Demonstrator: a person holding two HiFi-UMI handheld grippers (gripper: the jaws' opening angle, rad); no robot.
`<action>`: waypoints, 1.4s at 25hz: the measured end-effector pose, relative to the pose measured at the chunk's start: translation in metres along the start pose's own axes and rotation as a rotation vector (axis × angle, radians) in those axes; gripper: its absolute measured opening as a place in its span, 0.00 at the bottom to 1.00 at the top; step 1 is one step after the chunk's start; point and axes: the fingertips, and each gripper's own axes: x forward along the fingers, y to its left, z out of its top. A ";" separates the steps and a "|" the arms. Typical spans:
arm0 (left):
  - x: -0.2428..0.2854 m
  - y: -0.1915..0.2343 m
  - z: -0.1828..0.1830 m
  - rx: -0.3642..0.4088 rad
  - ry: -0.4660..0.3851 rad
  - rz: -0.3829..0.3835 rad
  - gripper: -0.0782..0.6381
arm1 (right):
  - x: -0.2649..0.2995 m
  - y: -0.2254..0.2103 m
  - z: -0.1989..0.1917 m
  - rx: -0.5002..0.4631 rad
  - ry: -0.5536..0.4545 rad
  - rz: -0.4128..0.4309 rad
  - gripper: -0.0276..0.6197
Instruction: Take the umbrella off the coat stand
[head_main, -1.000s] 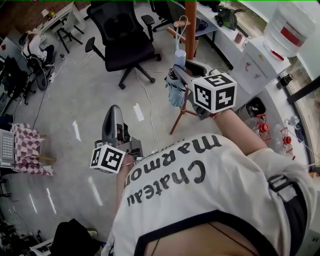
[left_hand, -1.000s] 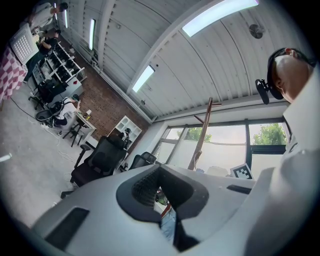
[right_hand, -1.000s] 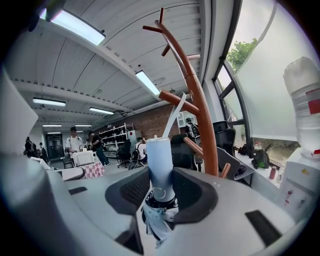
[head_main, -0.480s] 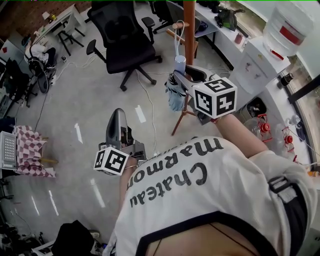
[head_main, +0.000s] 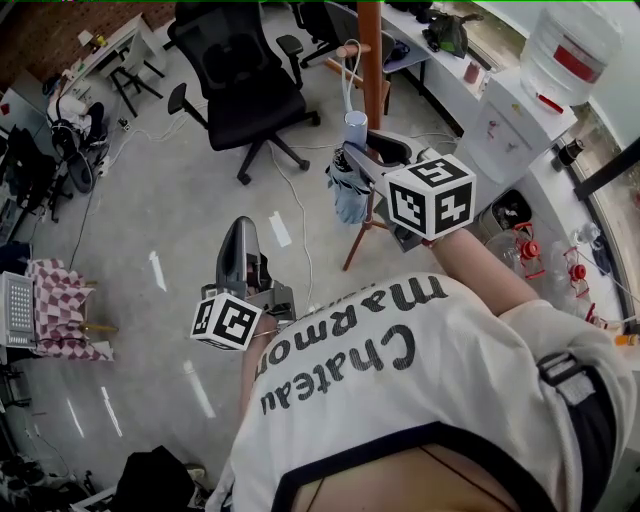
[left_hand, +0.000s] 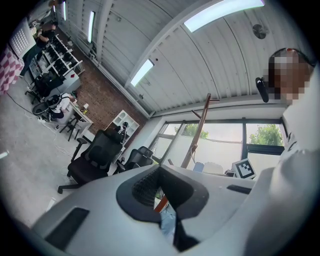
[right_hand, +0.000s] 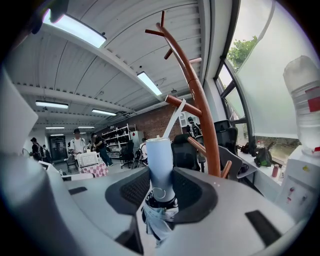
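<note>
One umbrella (head_main: 349, 185), upper centre, stands upright, handle up, clamped in the right gripper (right_hand: 162, 195); strap (right_hand: 173, 120) top end unclear. Left gripper (left_hand: 160, 174) jaws together.

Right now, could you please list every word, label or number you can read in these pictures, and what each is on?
"Chateau Marmon": black print on the person's white T-shirt.
Red label on the big clear water bottle: too small to read.
Nothing else legible.
</note>
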 end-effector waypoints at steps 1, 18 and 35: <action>0.000 -0.001 -0.001 0.000 -0.002 -0.001 0.14 | -0.001 0.000 0.000 0.003 -0.001 0.007 0.28; 0.001 -0.001 0.001 -0.010 -0.008 -0.018 0.14 | -0.003 0.023 0.000 -0.011 -0.002 0.053 0.28; -0.010 -0.001 0.005 0.012 -0.022 -0.001 0.14 | -0.003 0.031 0.009 -0.017 -0.027 0.090 0.28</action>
